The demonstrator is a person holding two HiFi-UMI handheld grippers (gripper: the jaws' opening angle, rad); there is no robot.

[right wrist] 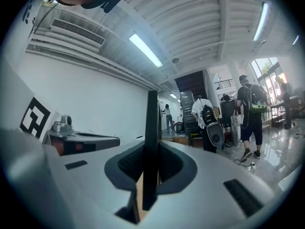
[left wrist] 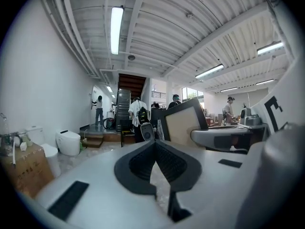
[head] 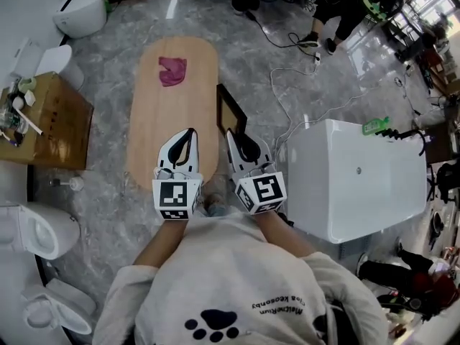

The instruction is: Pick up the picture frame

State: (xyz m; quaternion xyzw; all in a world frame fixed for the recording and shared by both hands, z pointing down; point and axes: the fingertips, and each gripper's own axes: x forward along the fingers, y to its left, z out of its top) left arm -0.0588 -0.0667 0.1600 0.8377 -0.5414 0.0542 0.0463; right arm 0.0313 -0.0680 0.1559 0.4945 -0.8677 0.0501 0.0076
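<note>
The picture frame [head: 231, 109], black-edged with a tan panel, hangs in the air beside the oval wooden table [head: 154, 131]. My right gripper [head: 233, 138] is shut on its lower edge. The right gripper view shows the frame [right wrist: 151, 123] edge-on and upright, clamped between the dark pads [right wrist: 174, 163]. My left gripper [head: 189, 135] is level with it on the left, shut with nothing in it. From the left gripper view I see its closed pads [left wrist: 164, 163], with the frame [left wrist: 183, 123] just beyond on the right.
A pink cloth [head: 172, 70] lies at the table's far end. A white bathtub [head: 359, 182] stands right, cables [head: 305, 95] trail over the marble floor. A brown box [head: 54, 121] and toilets [head: 36, 232] line the left. People stand in the hall [right wrist: 250, 111].
</note>
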